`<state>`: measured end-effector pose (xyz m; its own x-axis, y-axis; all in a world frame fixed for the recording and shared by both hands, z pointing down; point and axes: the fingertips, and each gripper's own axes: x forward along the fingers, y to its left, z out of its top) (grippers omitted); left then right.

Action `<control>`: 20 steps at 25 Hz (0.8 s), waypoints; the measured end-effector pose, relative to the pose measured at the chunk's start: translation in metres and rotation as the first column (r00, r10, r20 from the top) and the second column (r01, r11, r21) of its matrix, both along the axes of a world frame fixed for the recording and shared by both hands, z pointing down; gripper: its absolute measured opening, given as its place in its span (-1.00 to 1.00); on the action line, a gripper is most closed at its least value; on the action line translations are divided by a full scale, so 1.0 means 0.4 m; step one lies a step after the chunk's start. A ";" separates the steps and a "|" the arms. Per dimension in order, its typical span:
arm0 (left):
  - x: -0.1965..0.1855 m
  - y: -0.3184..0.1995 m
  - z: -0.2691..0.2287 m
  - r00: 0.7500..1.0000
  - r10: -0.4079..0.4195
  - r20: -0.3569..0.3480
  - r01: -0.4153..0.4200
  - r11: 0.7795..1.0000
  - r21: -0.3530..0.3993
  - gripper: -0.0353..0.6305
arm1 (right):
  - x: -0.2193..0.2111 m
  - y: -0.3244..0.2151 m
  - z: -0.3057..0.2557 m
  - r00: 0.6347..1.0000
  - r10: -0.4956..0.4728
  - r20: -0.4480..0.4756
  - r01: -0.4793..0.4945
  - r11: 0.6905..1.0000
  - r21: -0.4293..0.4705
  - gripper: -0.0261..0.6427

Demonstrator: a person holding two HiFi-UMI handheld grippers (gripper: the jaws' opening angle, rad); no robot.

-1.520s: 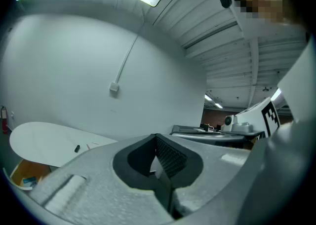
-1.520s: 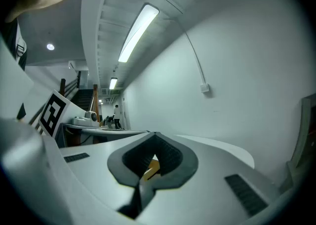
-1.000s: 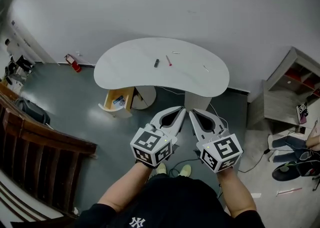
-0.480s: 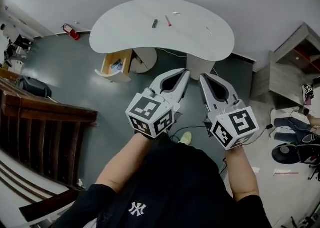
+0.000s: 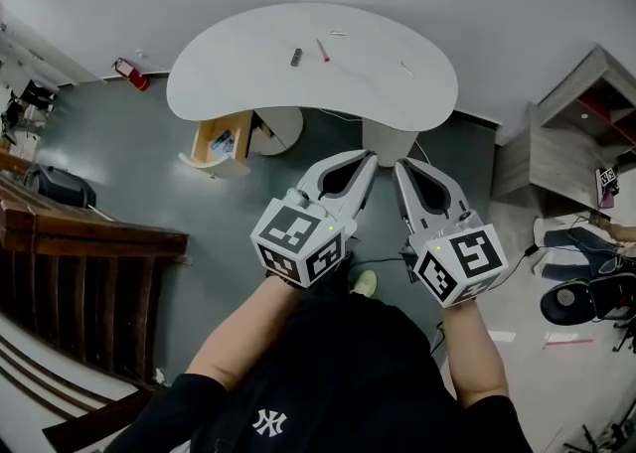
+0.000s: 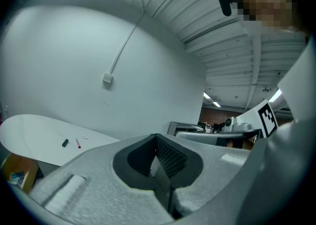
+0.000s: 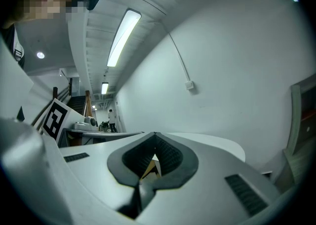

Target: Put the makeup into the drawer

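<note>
White worktop (image 5: 248, 83) at 12 o'clock carries makeup items (image 5: 296, 58); your left hand-held gripper (image 5: 366, 158) and right hand-held gripper (image 5: 400, 165) are clenched, holding nothing.

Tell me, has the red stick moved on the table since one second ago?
No. The red stick still lies just right of the dark tube on the table.

Grey plastic shells on left gripper (image 5: 366, 157) and right gripper (image 5: 399, 164): matt, finely grainy. Inner pads (image 6: 170, 157): black, ribbed, rubber-like. White marker cube (image 5: 298, 242): matt, crisp black print. Top of table (image 5: 248, 93): white, smooth, satin. Sides of drawer (image 5: 209, 135): pale wood. Grey-green floor (image 5: 119, 173): smooth, faint sheen. Dark railing (image 5: 79, 247): varnished wood.
</note>
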<state>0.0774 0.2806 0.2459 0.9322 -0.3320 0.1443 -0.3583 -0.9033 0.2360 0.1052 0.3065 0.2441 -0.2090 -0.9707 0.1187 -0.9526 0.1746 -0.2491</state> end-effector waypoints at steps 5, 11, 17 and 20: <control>0.049 -0.059 0.029 0.999 0.051 0.010 -0.051 0.999 0.002 -0.87 | 0.029 -0.070 0.024 0.999 0.033 -0.019 -0.033 0.999 -0.026 -0.88; 0.124 -0.187 0.054 0.993 0.111 0.026 -0.111 0.994 0.013 -0.87 | 0.095 -0.201 0.045 0.996 0.087 -0.029 -0.089 0.994 -0.059 -0.88; 0.198 -0.337 0.092 0.986 0.161 0.051 -0.162 0.987 0.013 -0.87 | 0.153 -0.350 0.082 0.991 0.131 -0.028 -0.133 0.986 -0.098 -0.88; 0.226 -0.399 0.117 0.981 0.187 0.061 -0.187 0.982 0.005 -0.87 | 0.174 -0.411 0.108 0.988 0.150 -0.034 -0.153 0.981 -0.122 -0.88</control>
